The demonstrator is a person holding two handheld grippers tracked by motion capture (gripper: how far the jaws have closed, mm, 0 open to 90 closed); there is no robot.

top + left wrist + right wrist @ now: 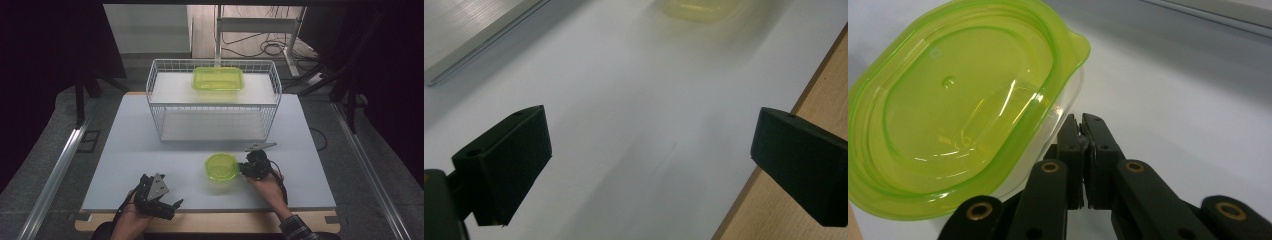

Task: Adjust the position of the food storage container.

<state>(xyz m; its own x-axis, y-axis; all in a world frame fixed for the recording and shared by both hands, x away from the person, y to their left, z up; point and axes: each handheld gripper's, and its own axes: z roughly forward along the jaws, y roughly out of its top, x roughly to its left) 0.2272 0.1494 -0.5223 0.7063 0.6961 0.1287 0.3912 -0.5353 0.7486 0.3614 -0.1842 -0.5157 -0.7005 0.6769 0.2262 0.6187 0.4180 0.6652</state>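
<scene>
The left gripper [651,165] is hanging wide open over the white table [634,100], the tub [701,7] lying blurred ahead, a wooden edge [824,95] running alongside.

A glossy, translucent green plastic container [963,115] sits on the smooth, matt white desk [150,150], edged in pale bare wood. Matt black plastic tongs [1080,122] carry brass-coloured rivets. Behind stands a white wire basket [155,107], holding a second glossy green tub [218,78].

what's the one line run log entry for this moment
right gripper: shut, beside round green-lidded plastic container | left gripper: open, empty | rectangular green-lidded container: on white wire rack
</scene>
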